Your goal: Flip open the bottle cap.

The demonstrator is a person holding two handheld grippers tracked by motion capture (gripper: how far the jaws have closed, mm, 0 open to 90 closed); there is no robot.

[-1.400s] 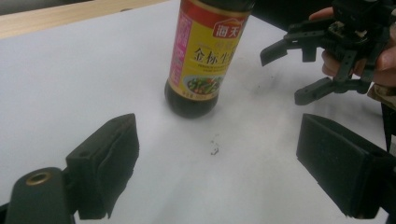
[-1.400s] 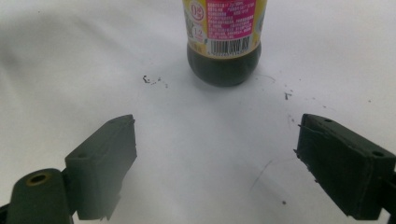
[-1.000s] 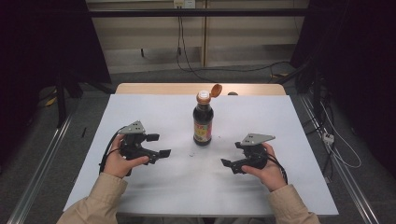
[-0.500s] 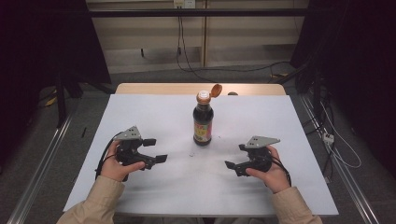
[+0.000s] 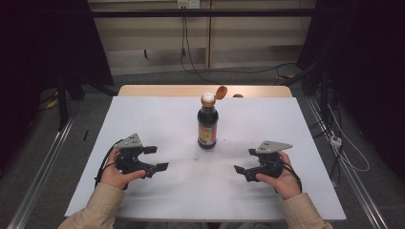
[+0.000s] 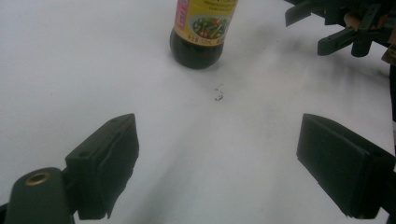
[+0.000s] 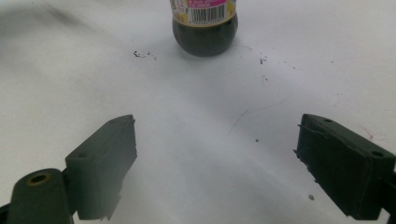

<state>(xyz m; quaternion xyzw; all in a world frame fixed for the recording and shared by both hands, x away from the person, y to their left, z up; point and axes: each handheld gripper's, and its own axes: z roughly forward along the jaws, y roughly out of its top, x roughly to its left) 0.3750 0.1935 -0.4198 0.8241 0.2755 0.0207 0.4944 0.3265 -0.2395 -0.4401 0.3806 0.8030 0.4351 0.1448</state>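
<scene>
Bottle point(image 5: 207, 126) is seen upright near the middle of the counter point(image 5: 143, 114), its orange flip cap point(image 5: 220, 91) hinged open and leaning back from the neck. In the left gripper view the bottle base point(image 6: 196, 50) stands ahead of the jaws; in the right gripper view its barcode side point(image 7: 204, 37) faces the camera. Small dark specks point(image 6: 218, 95) are scattered on the white sheet just in front of the bottle.

Left of the bottle, the left claw point(image 5: 156, 158) is held low over the counter with its jaws spread wide and nothing between them. Right of the bottle, the right claw point(image 5: 245, 163) is held likewise, jaws apart and empty.

Compared with a second ago, both claws have been drawn back from the bottle toward the near edge of the counter, and the gap on each side has widened; the bottle itself has not moved. This is judged to be a retreat or a pause: no grip on the bottle has been taken, and the cap is left open.
</scene>
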